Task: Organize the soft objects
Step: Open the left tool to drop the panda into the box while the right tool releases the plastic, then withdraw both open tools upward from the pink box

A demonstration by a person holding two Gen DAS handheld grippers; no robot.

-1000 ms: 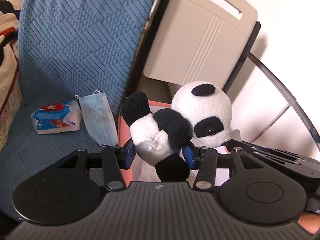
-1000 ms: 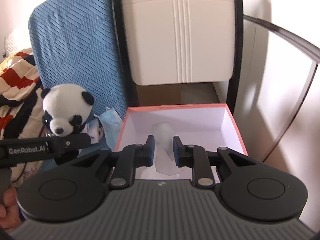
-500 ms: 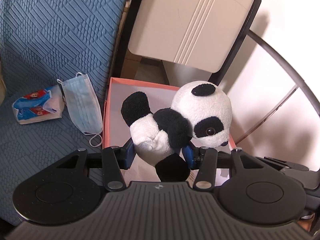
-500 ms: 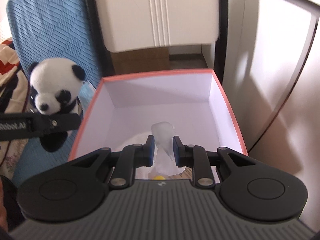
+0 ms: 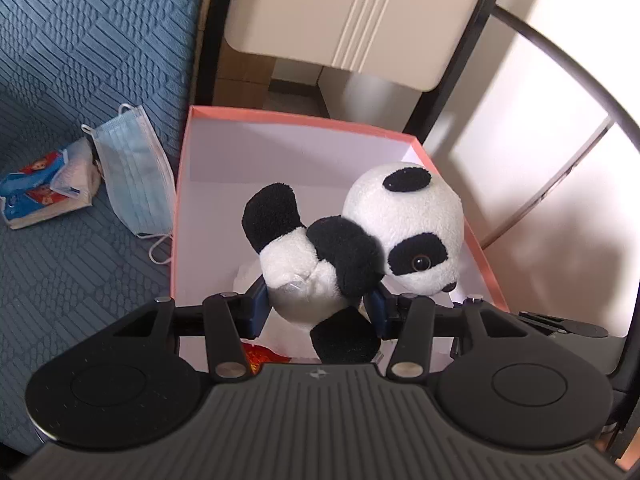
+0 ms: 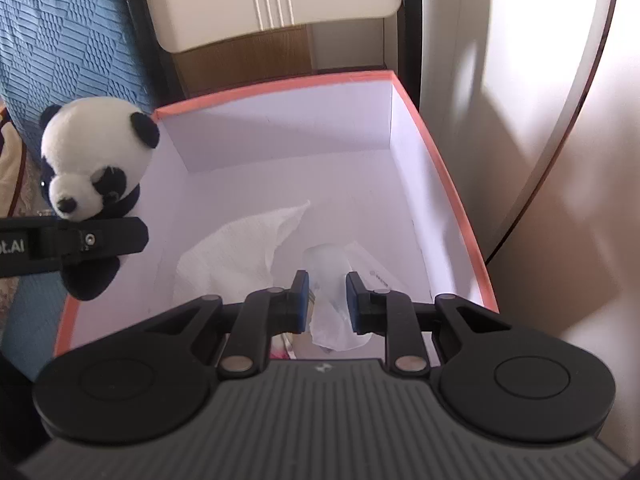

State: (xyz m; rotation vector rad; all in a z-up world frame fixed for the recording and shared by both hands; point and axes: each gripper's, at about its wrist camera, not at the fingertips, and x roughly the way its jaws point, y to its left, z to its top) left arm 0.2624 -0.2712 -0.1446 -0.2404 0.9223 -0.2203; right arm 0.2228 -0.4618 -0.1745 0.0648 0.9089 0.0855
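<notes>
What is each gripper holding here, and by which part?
Left gripper clamps the panda plush around its white belly. Right gripper pinches a crumpled clear plastic bag at its middle.

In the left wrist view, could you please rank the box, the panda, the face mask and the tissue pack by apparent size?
1. Box
2. Panda, though nearness to the camera inflates it
3. Face mask
4. Tissue pack, close to the mask

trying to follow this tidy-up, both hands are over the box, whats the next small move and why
Probably lower both a little further into the box, then open the jaws. The left gripper is clamped on the panda, which hangs over the box's left side. The right gripper pinches a clear plastic bag above the floor of the box, beside a white cloth already inside.
</notes>
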